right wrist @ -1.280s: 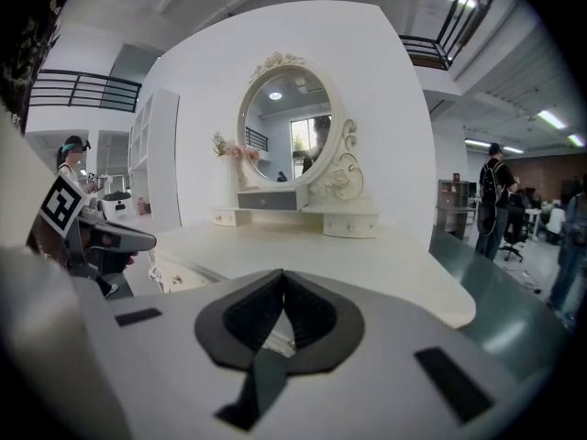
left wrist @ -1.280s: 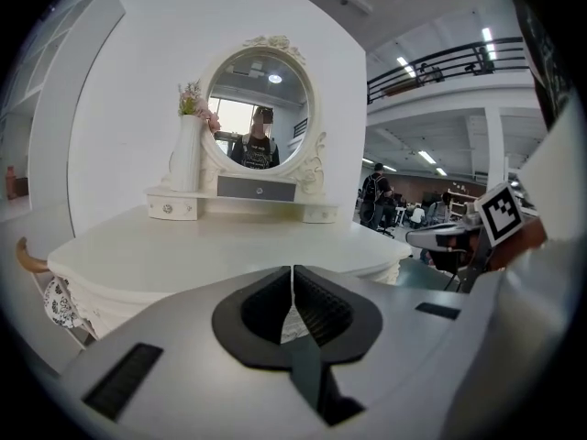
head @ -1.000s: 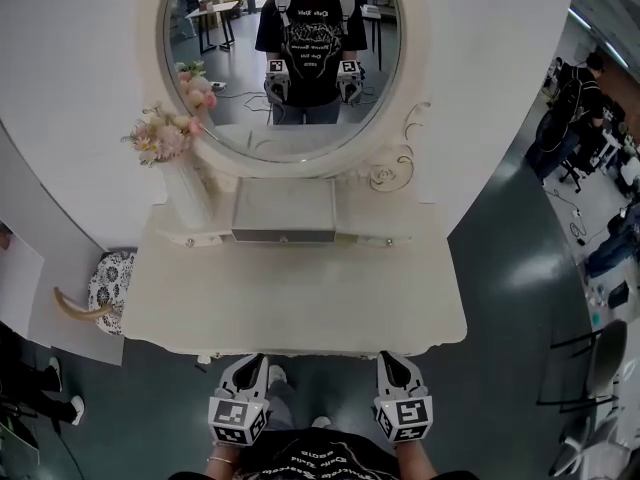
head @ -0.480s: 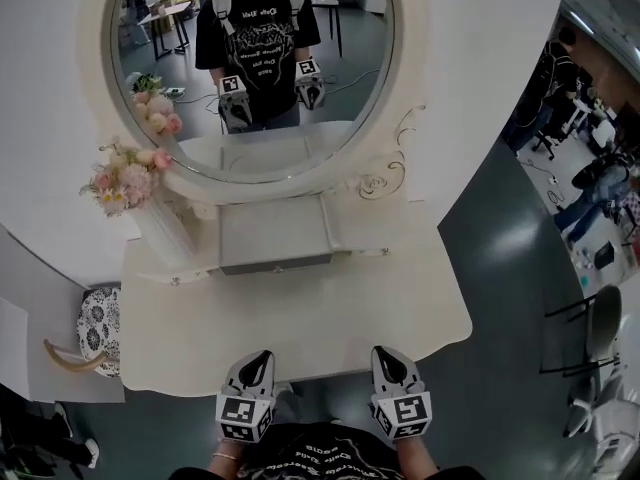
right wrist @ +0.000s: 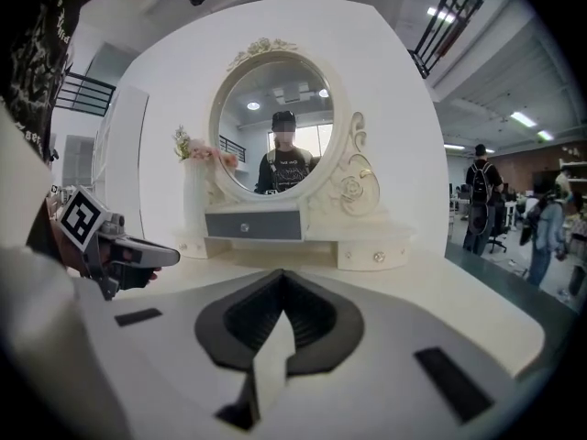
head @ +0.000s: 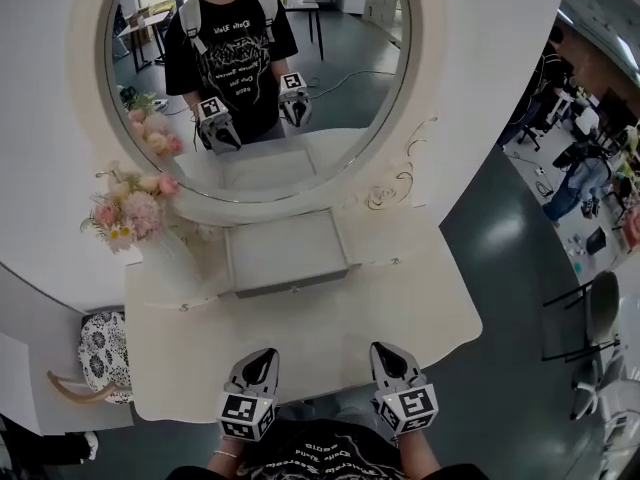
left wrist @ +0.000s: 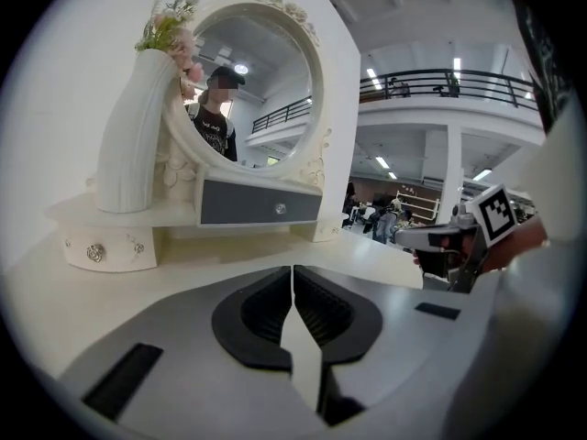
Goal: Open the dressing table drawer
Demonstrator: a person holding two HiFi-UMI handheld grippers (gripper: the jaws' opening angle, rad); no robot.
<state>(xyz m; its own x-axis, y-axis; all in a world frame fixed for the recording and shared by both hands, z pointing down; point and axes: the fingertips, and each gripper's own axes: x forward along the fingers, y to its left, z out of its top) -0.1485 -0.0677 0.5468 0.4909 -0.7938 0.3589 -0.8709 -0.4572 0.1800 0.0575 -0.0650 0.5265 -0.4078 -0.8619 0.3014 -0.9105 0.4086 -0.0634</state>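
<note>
In the head view my arms are cut off at the bottom edge. The drawer [head: 290, 253] shows mostly its top there, and its small knob [left wrist: 280, 209] reads clearly only in the left gripper view. The grey drawer sits under the mirror [head: 260, 78] at the back of the table [head: 330, 333] and looks closed. My left gripper [head: 262, 354] and right gripper [head: 384, 349] hover over the table's near edge, well apart from the drawer. Both pairs of jaws are pressed together, with nothing between them.

Open tabletop [head: 300, 343] before drawer [head: 290, 253]; vase [head: 168, 258] at left.
</note>
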